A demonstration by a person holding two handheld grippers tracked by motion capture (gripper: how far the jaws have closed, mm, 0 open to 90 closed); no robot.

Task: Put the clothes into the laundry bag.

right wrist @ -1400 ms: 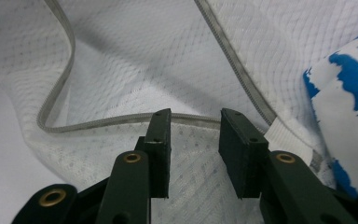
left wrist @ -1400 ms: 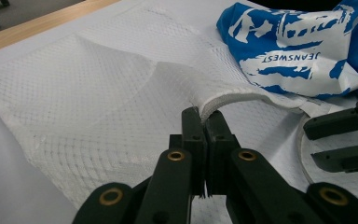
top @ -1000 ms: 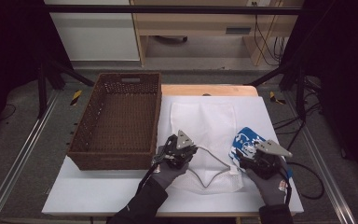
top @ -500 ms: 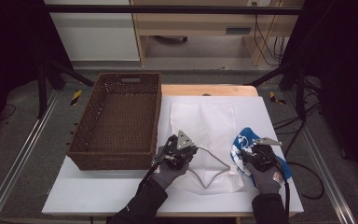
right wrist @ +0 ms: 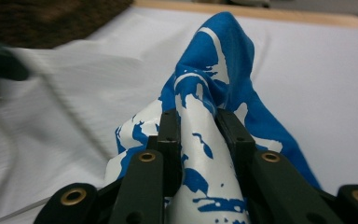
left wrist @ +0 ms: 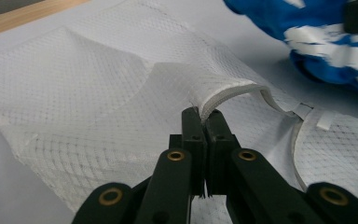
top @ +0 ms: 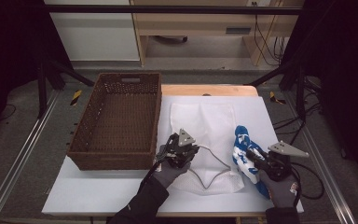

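A white mesh garment lies flat on the white table top, its neckline toward the person. My left gripper is shut on the garment's banded neck edge, lifting it slightly. A blue and white cloth is bunched at the garment's right. My right gripper is shut on a fold of this blue cloth, which rises in a peak above the jaws.
A brown wicker basket stands empty to the left of the garment. A wooden strip runs along the table's far edge. Cables trail off the table's right side.
My right gripper has shifted a little left and forward with the blue cloth, which now stands up more bunched. The left gripper has held still on the neck edge.
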